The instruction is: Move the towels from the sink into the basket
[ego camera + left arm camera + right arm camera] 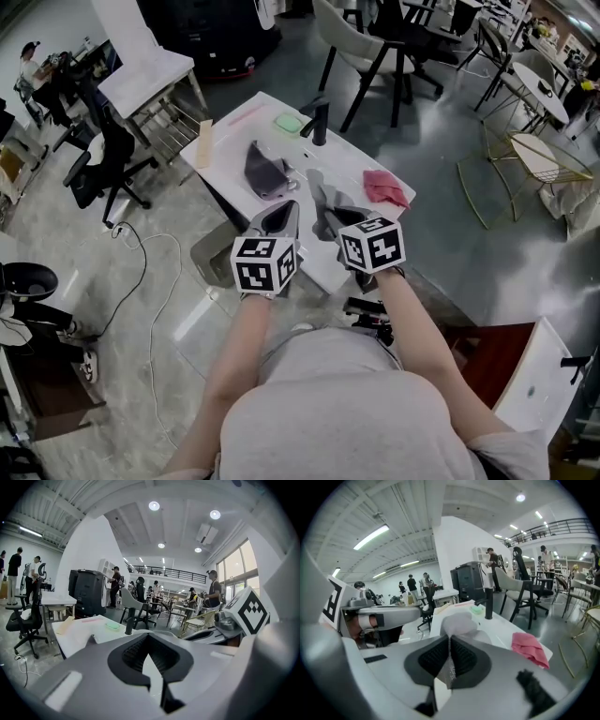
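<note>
A dark grey towel (265, 172) lies crumpled in the sink of the white counter (349, 165), left of the black faucet (319, 120). A pink towel (384, 187) (529, 648) rests on the counter's right side. My right gripper (330, 221) (450, 638) is shut on a pale grey towel (324, 201) (457, 623), lifted above the counter's near edge; cloth bulges past its tips. My left gripper (285, 210) (148, 637) hangs just left of it, jaws together with nothing between them.
A green sponge (289, 122) (477, 609) lies beside the faucet, and a pale wooden piece (204, 142) at the counter's left edge. A grey container (214, 253) stands on the floor by the near left corner. Office chairs, desks and people surround the area.
</note>
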A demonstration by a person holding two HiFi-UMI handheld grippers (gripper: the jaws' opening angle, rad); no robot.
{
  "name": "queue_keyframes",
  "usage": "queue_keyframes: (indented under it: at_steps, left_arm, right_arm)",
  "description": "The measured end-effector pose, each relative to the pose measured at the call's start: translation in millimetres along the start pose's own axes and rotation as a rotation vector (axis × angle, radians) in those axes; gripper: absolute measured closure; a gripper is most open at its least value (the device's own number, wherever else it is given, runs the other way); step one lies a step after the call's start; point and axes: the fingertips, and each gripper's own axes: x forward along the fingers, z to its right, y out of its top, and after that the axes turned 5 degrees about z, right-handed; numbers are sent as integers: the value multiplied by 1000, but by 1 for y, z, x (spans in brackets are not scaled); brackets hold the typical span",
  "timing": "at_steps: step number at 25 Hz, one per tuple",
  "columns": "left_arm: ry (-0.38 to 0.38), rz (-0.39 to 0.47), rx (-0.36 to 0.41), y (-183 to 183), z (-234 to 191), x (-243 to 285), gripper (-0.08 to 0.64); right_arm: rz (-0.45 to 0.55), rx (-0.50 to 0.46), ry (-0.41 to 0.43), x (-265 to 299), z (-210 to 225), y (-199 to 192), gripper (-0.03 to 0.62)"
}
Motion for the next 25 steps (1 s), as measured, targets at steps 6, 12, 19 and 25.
queue_keyframes:
  at_steps: [6, 12, 19, 25]
  left_arm:
    - [14, 25, -6, 6, 8, 0, 558]
    - [36, 54, 1, 14, 20, -1, 558]
    - [73, 93, 11, 21, 37, -2, 558]
    - [107, 124, 22, 22, 48, -4, 558]
  right_arm:
    - [156, -33, -40, -17, 4, 23, 565]
    - [269, -88, -49, -36, 4, 36, 566]
    - [383, -146, -27, -60, 5, 45, 566]
    - [416, -219, 29, -72, 0, 42, 566]
